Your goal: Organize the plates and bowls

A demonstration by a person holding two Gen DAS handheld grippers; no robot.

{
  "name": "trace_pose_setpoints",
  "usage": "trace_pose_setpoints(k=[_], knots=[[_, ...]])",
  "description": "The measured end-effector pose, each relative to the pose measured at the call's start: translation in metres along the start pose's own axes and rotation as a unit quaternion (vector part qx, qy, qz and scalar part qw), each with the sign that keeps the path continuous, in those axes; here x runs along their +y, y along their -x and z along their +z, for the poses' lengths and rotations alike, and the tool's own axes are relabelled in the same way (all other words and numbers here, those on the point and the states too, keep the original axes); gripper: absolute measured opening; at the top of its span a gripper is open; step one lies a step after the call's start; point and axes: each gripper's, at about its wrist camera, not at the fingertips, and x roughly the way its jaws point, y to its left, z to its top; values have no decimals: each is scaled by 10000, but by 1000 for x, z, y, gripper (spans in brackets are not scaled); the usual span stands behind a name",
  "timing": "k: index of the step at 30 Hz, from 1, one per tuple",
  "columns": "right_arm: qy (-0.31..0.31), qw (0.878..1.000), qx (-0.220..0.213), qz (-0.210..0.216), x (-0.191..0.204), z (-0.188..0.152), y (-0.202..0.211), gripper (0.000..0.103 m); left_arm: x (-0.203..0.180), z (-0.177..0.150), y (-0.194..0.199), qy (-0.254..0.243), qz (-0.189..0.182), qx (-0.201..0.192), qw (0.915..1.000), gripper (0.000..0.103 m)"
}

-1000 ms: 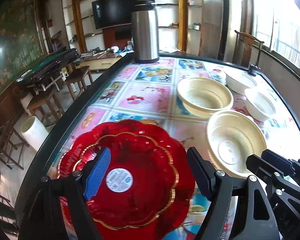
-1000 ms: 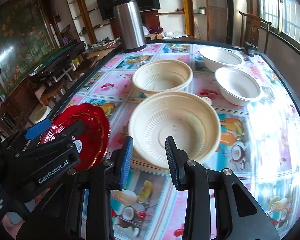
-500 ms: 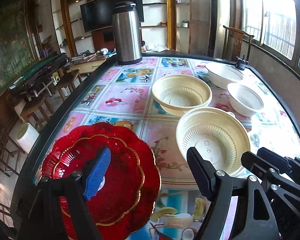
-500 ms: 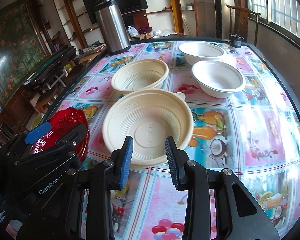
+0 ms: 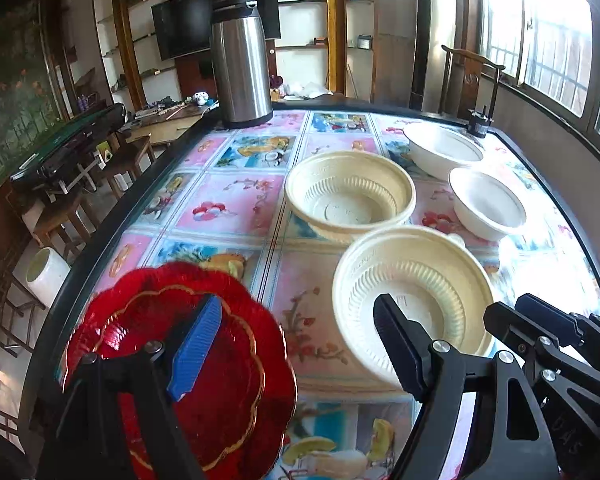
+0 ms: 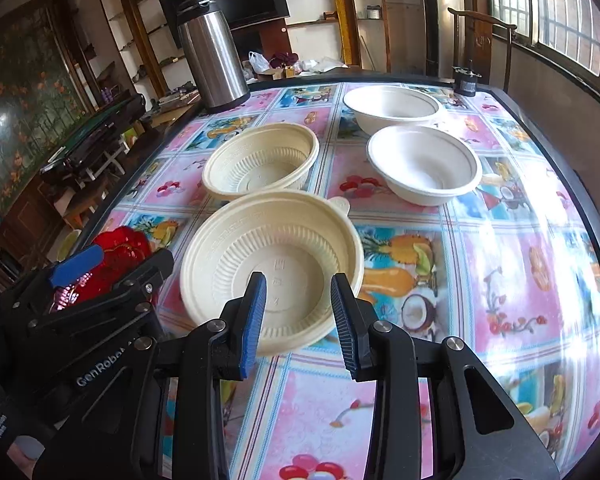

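Right wrist view: right tongs (image 6: 299, 316) released over a cream bowl (image 6: 272, 264); left tongs (image 5: 296, 344) released, red plate (image 5: 204, 380) seemingly beneath.

The red plate (image 5: 204, 376) runs off the bottom edge beneath the left fingers (image 5: 196, 344); whether it touches them is perhaps unclear.

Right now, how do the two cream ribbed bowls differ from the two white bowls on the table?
The cream ribbed bowls have fluted inner walls; the white bowls are smooth inside. The cream pair sits nearer the steel thermos side, the white pair nearer the windows. The nearest cream bowl shows a small rim tab; the white ones show none. All four stand upright and empty.
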Motion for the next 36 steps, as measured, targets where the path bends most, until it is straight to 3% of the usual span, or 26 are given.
trace_pose_setpoints(k=[14, 25, 36], knots=[[88, 9999, 14, -47, -7, 46, -29, 33, 7, 43, -37, 152, 89, 181, 9997, 79], [83, 9997, 212, -5, -8, 88, -73, 33, 16, 69, -74, 309, 128, 528, 9980, 79], [-44, 9986, 526, 67, -16, 107, -114, 33, 27, 83, -107, 498, 182, 772, 9956, 79]])
